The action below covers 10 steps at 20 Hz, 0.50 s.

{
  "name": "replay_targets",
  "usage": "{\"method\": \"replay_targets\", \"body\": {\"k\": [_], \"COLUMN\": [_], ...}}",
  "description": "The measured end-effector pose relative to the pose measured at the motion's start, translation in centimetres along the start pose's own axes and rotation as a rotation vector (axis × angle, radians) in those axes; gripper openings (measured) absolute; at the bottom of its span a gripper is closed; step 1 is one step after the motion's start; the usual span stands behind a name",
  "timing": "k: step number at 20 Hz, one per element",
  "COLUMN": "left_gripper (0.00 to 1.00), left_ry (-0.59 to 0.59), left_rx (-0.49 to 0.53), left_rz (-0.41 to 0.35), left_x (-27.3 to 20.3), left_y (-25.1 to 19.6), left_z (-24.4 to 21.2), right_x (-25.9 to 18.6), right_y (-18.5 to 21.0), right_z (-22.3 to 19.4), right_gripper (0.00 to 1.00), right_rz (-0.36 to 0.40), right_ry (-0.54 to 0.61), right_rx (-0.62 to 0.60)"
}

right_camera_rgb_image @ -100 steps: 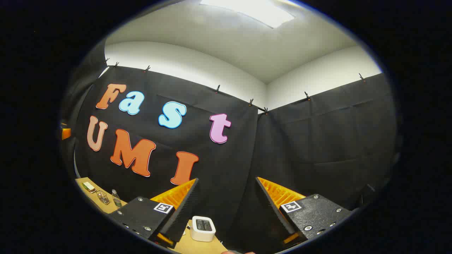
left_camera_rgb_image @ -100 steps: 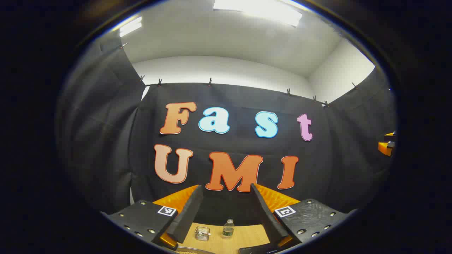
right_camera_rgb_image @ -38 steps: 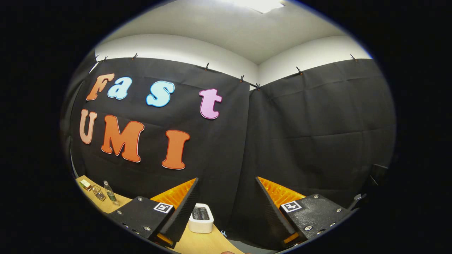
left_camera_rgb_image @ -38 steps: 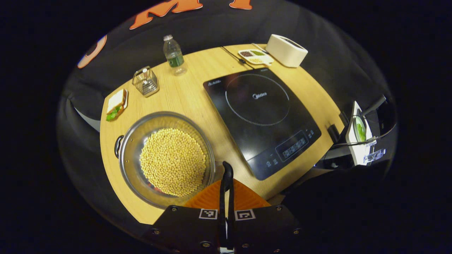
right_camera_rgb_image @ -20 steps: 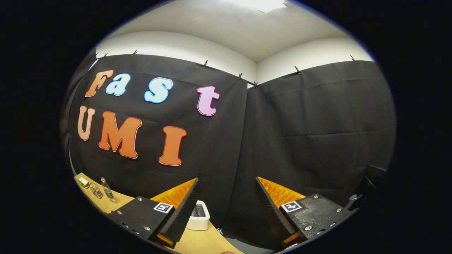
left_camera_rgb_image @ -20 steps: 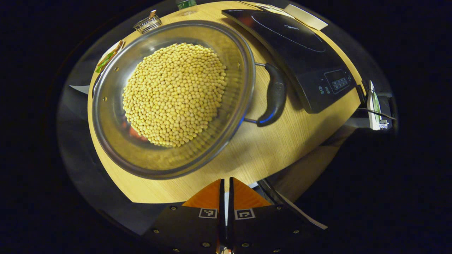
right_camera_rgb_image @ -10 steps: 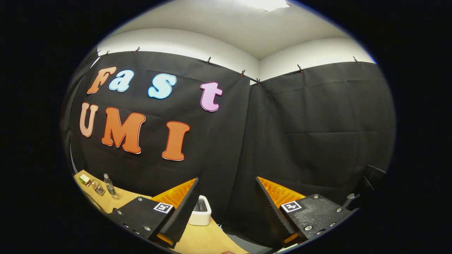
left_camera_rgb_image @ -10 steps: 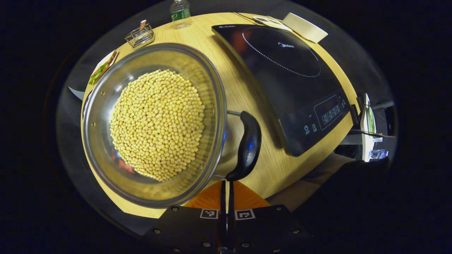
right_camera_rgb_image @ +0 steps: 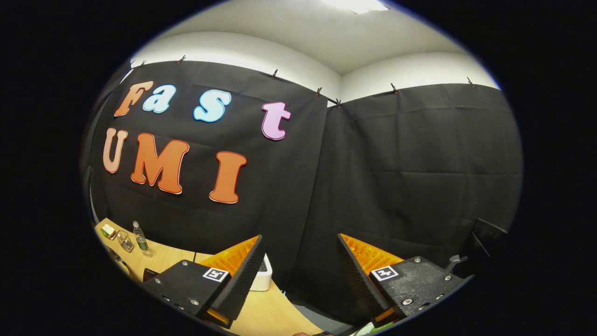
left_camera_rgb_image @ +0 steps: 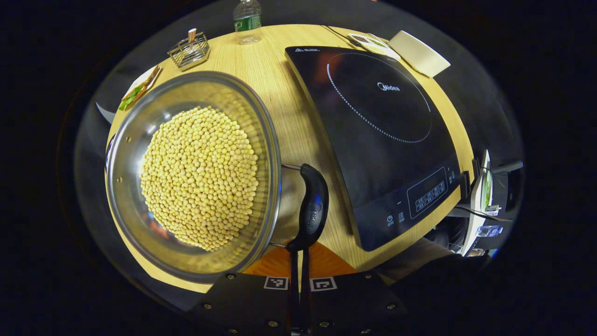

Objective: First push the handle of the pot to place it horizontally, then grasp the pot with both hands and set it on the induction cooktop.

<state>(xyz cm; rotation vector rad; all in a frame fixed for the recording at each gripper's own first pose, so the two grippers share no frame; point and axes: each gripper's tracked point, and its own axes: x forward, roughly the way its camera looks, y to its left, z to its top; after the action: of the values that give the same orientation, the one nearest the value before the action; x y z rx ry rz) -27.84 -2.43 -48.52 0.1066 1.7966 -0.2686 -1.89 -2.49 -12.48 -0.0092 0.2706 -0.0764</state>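
In the left gripper view, the left gripper (left_camera_rgb_image: 298, 254) is seen at the bottom centre of the frame with its jaws closed together, nothing held between them, and its tips just at the lower end of the pot's black handle (left_camera_rgb_image: 311, 208). The handle stands nearly vertical in the frame, at the right side of the steel pot (left_camera_rgb_image: 126, 154), which occupies the left half of the picture and is filled with yellow soybeans (left_camera_rgb_image: 199, 173). The pot rests on the wooden table (left_camera_rgb_image: 261, 74), just to the left of the black induction cooktop (left_camera_rgb_image: 373, 140), which lies in the right half of the frame with its control panel towards the lower right. At the upper left a wire basket (left_camera_rgb_image: 189, 48) and a sandwich (left_camera_rgb_image: 139, 87) are seen, a water bottle (left_camera_rgb_image: 246, 18) stands at the top centre, and a white toaster (left_camera_rgb_image: 419, 53) with a small divided dish (left_camera_rgb_image: 371, 43) beside it lies at the upper right. In the right gripper view, the right gripper (right_camera_rgb_image: 298, 270) is seen at the bottom of the frame with its jaws wide apart and empty, raised above the table and pointed at the black cloth wall (right_camera_rgb_image: 396, 177). The table edge, the bottle (right_camera_rgb_image: 140, 241) and the toaster (right_camera_rgb_image: 264, 275) are visible at the lower left.
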Motion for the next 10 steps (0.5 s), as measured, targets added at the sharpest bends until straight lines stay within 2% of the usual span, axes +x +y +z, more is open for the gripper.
{"method": "replay_targets", "body": {"k": [10], "left_gripper": [0.02], "left_ry": [-0.055], "left_rx": [0.025], "left_rz": [0.000], "left_x": [0.3], "left_y": [-0.9], "left_z": [4.6], "right_x": [-0.2], "right_y": [0.7], "right_z": [-0.5], "right_gripper": [0.97], "right_rz": [0.009], "right_ry": [0.025], "right_rx": [-0.001]}}
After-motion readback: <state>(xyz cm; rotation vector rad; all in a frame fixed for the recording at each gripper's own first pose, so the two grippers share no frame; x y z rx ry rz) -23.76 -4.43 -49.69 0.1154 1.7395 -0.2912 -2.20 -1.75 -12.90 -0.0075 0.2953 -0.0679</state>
